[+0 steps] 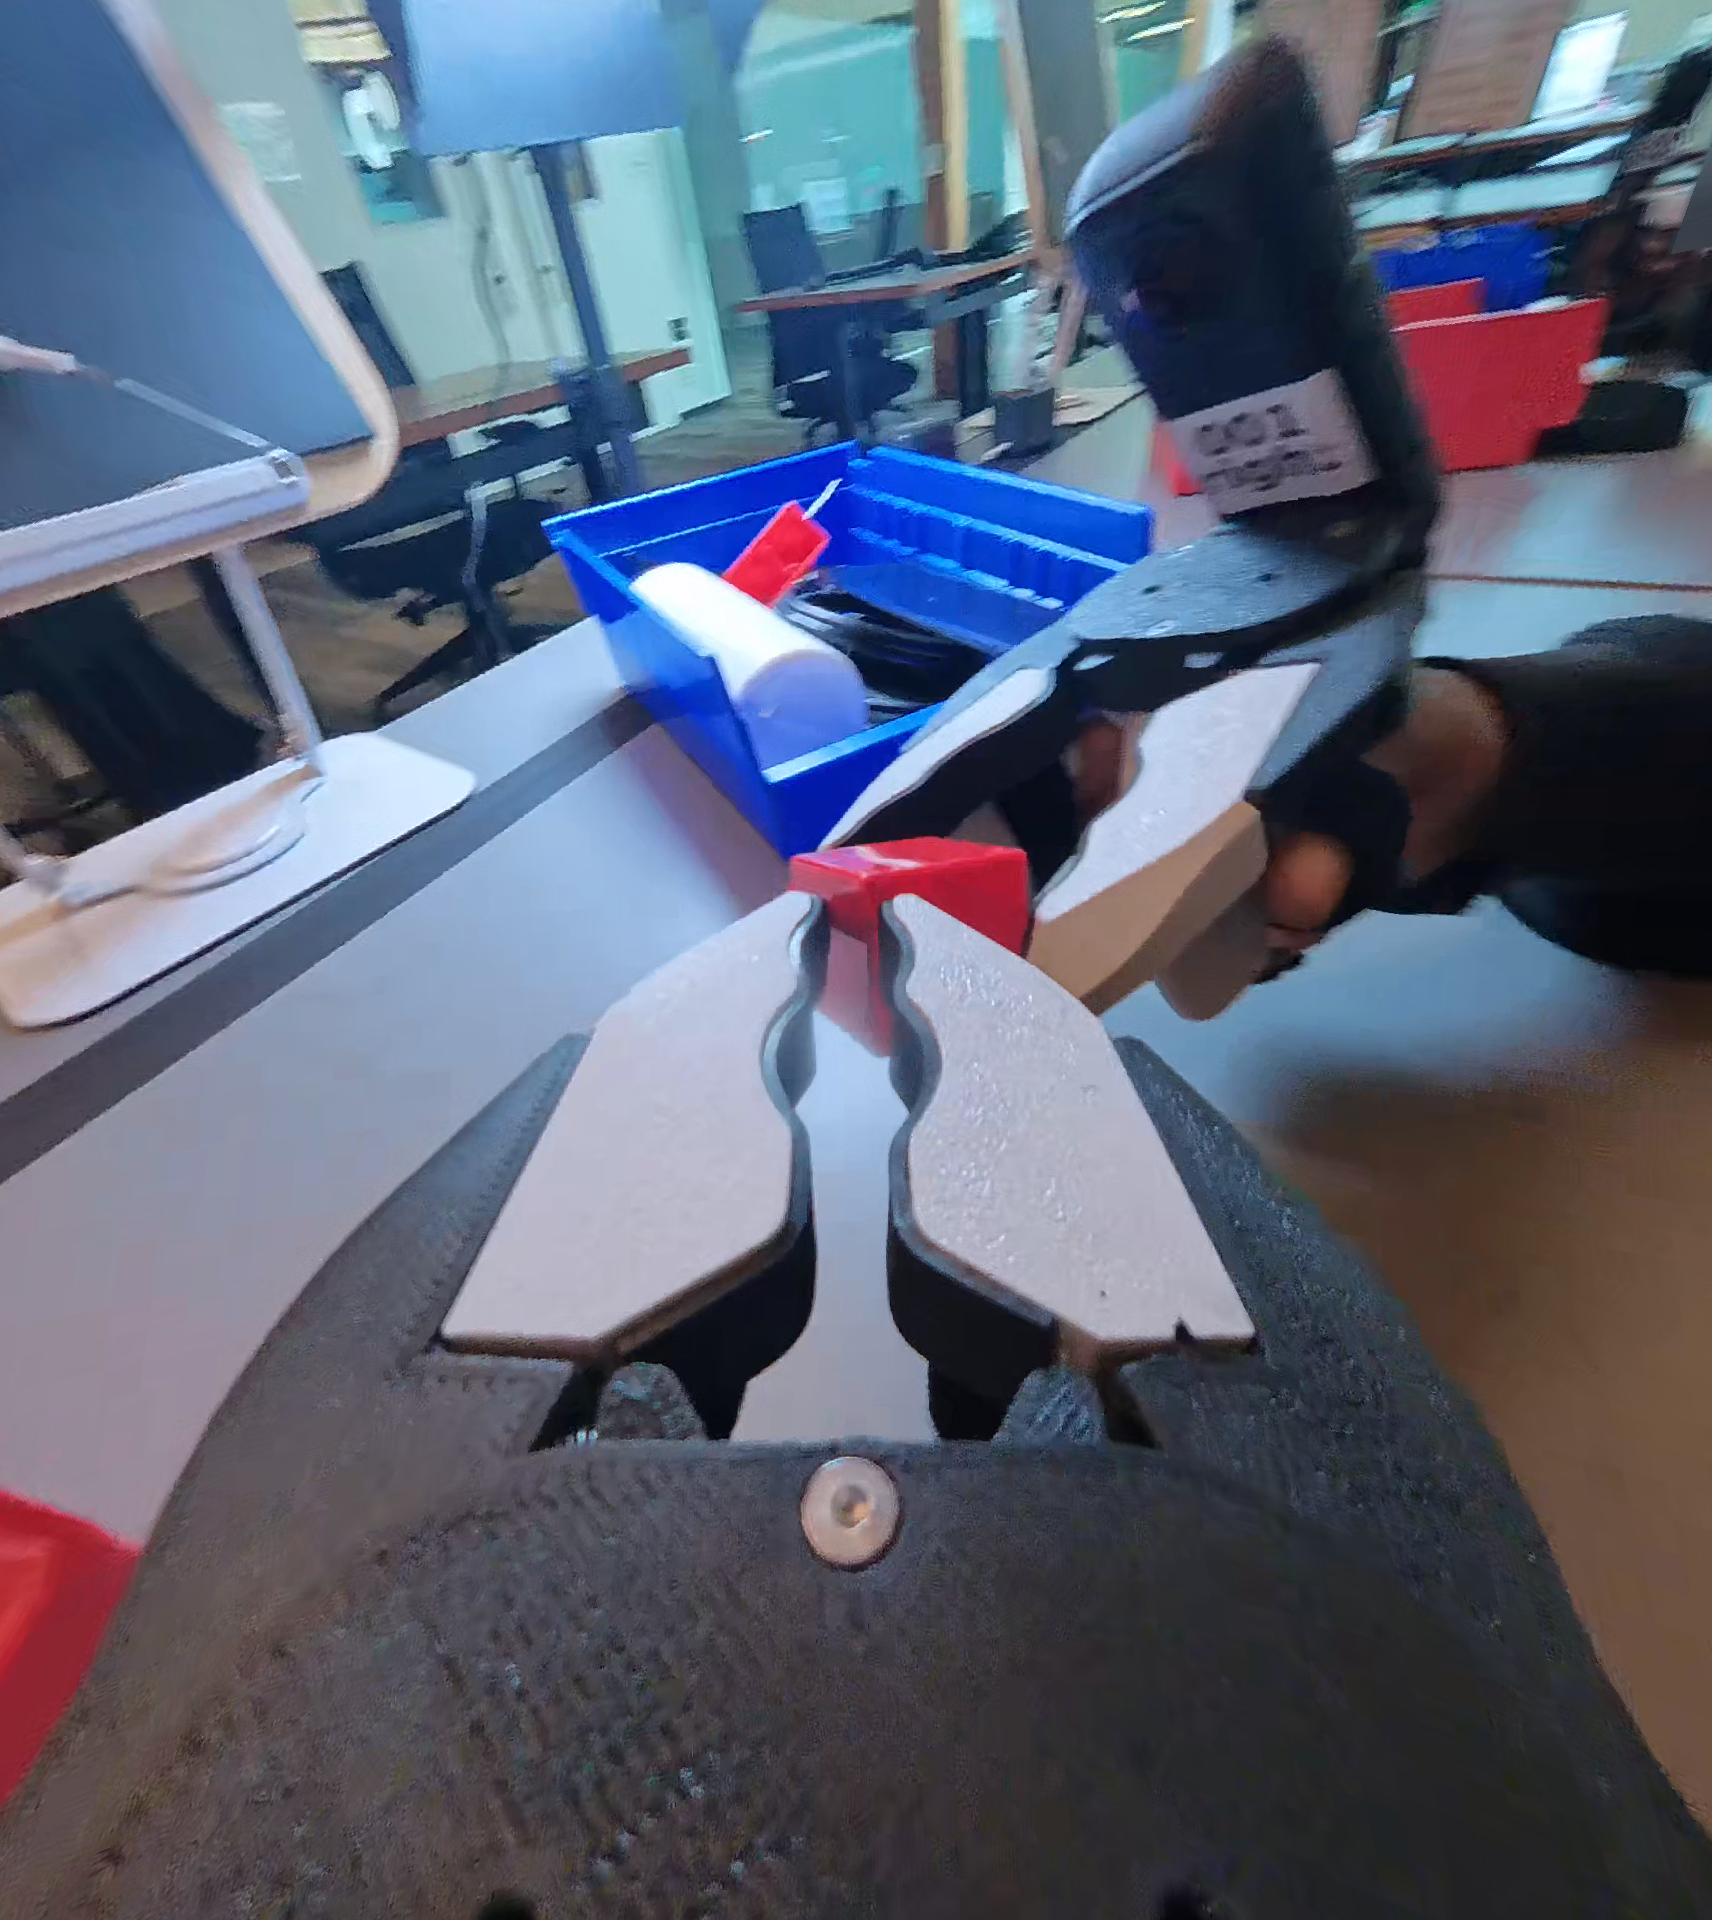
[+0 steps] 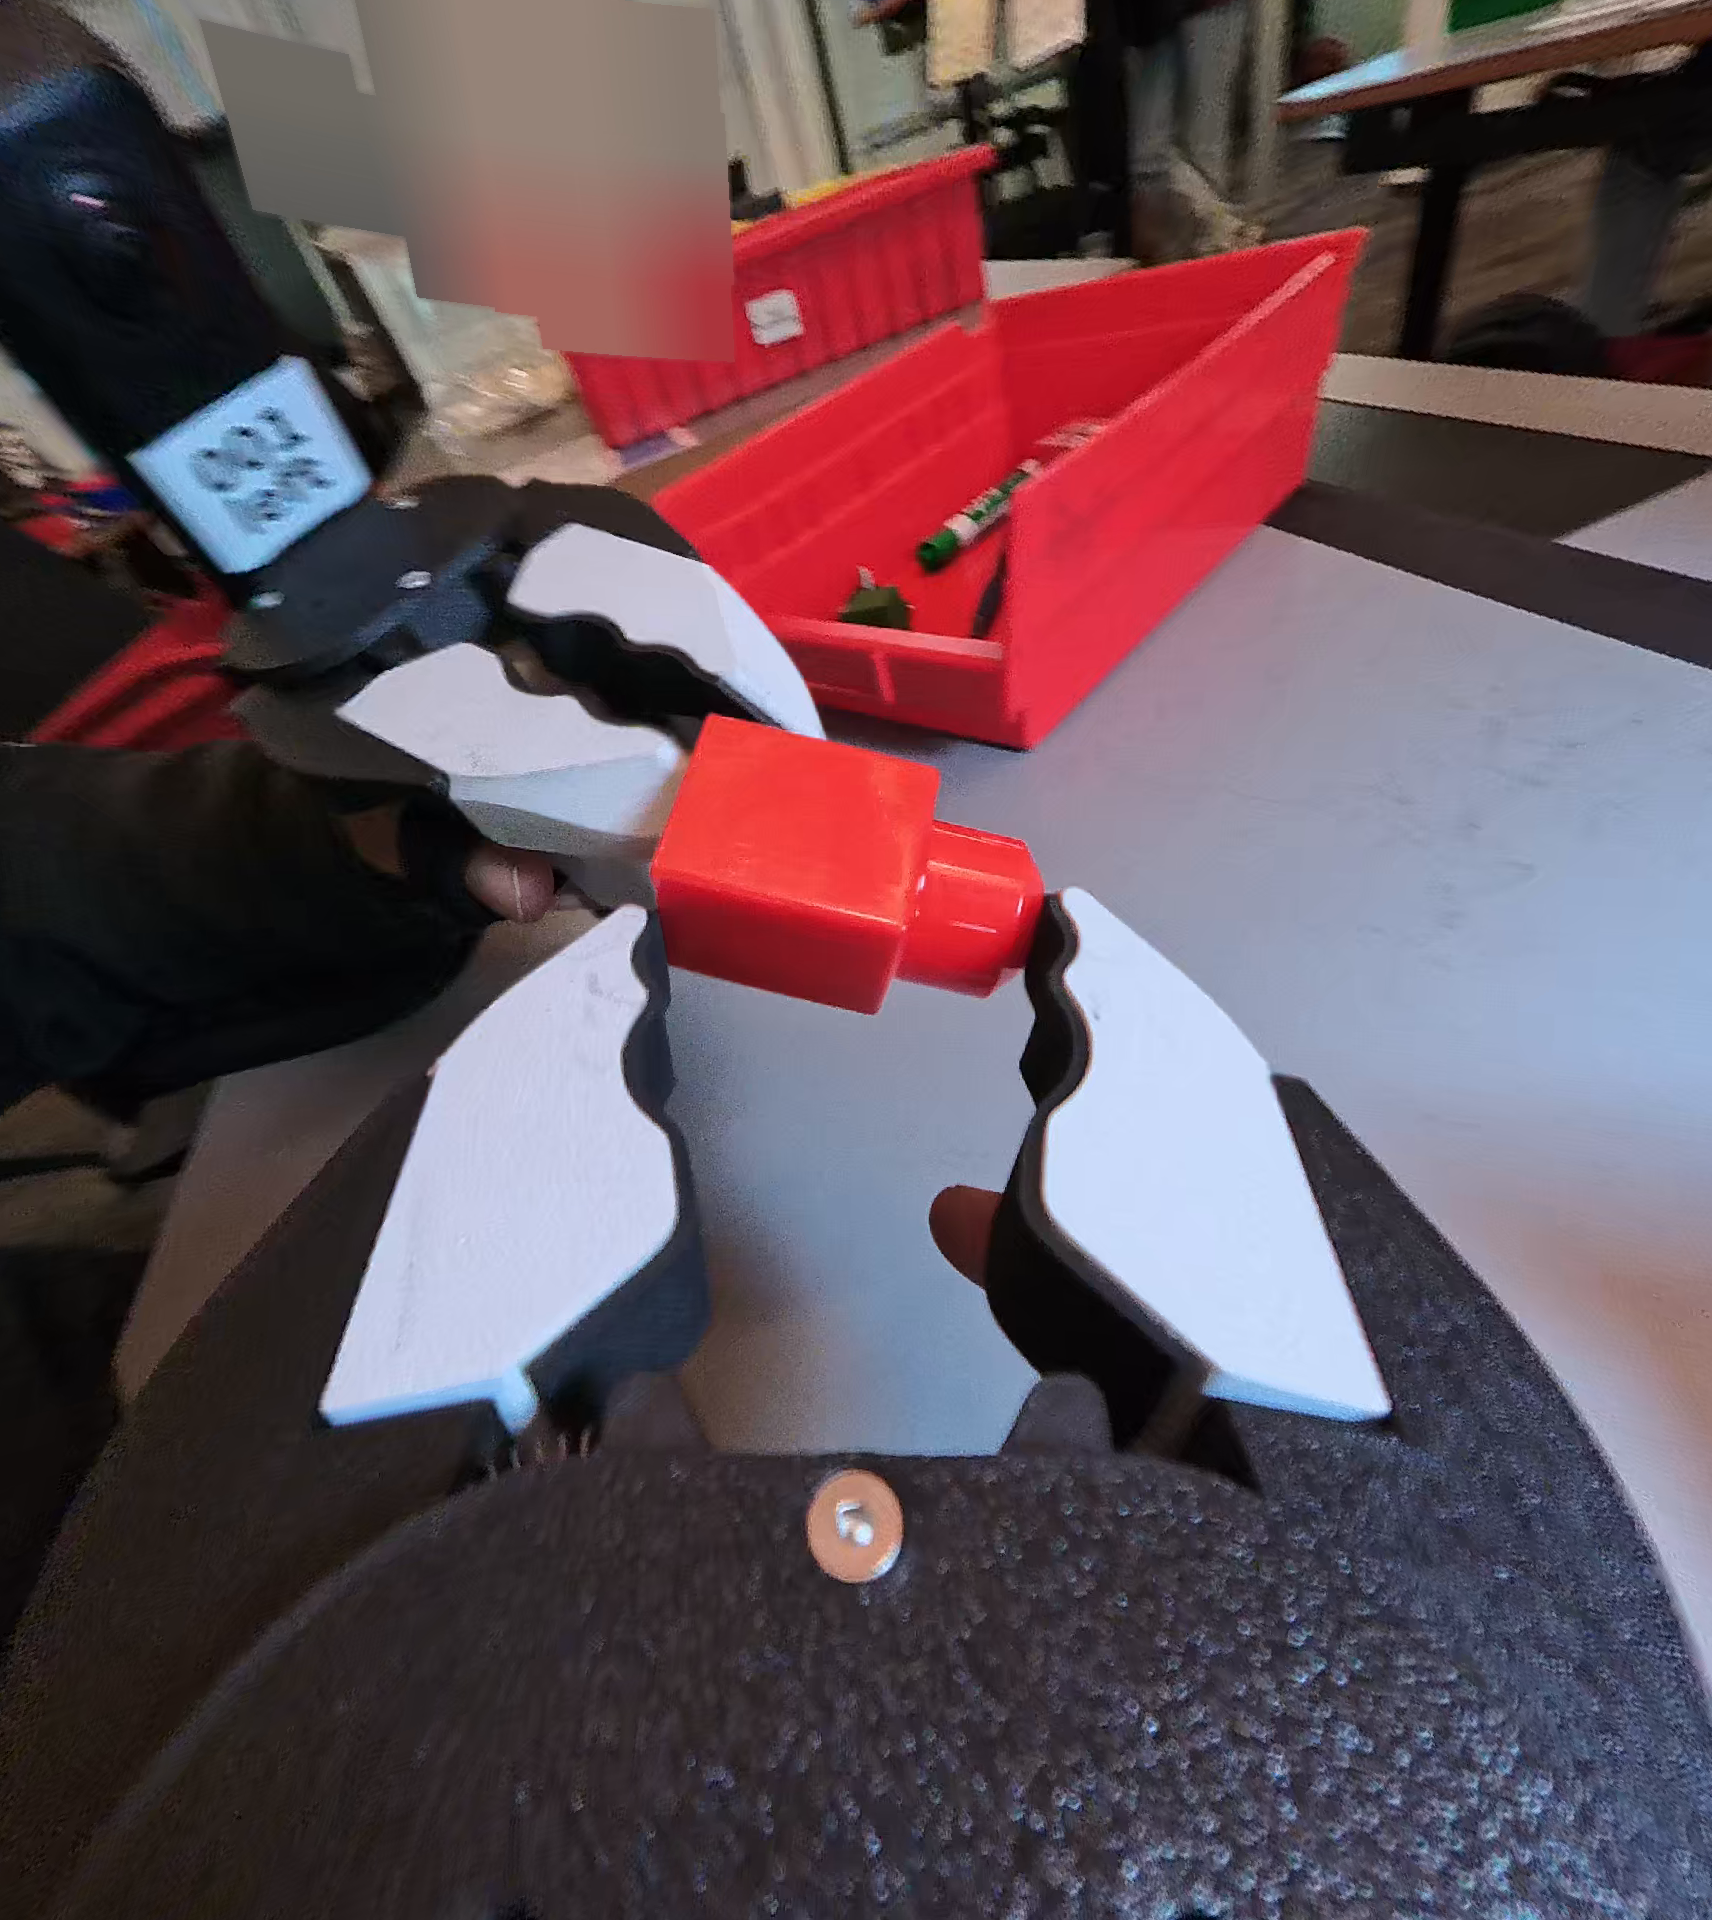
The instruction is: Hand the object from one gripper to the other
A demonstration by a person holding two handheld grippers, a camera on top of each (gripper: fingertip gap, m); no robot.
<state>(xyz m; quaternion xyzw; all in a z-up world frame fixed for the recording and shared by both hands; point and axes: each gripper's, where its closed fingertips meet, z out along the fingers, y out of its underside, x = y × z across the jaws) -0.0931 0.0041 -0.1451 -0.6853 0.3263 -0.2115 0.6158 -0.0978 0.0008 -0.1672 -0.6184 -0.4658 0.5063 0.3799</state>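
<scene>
My left claw [image 1: 847,925] is closed narrow on the red block [image 1: 919,883], gripping it at the fingertips above the grey surface [image 1: 364,1143]. In the right wrist view the block [image 2: 800,862] is a square body with a round stud pointing to the right, held from its left side by the left claw [image 2: 727,769].

My right claw [image 2: 847,935] is spread wide. Its fingertips flank the block: the left fingertip sits at the block's square end, the right fingertip just beside the stud. Whether either pad touches the block, I cannot tell. In the left wrist view the right claw [image 1: 945,862] comes in from the right behind the block.

Containers:
- Blue bin [image 1: 686,665], on the surface beyond the block. Contents: a white cylinder [image 1: 758,655], a flat red piece [image 1: 779,556] leaning upward, and dark items I cannot identify.
- Red bin [image 2: 1143,499], on the surface beyond the claws. Contents: a green marker [image 2: 977,514], a small dark green object [image 2: 873,603], and a thin dark item against the wall.
- A second red bin [image 2: 862,270] farther back; contents not visible.

A white lamp base [image 1: 208,862] rests on the surface at left.
</scene>
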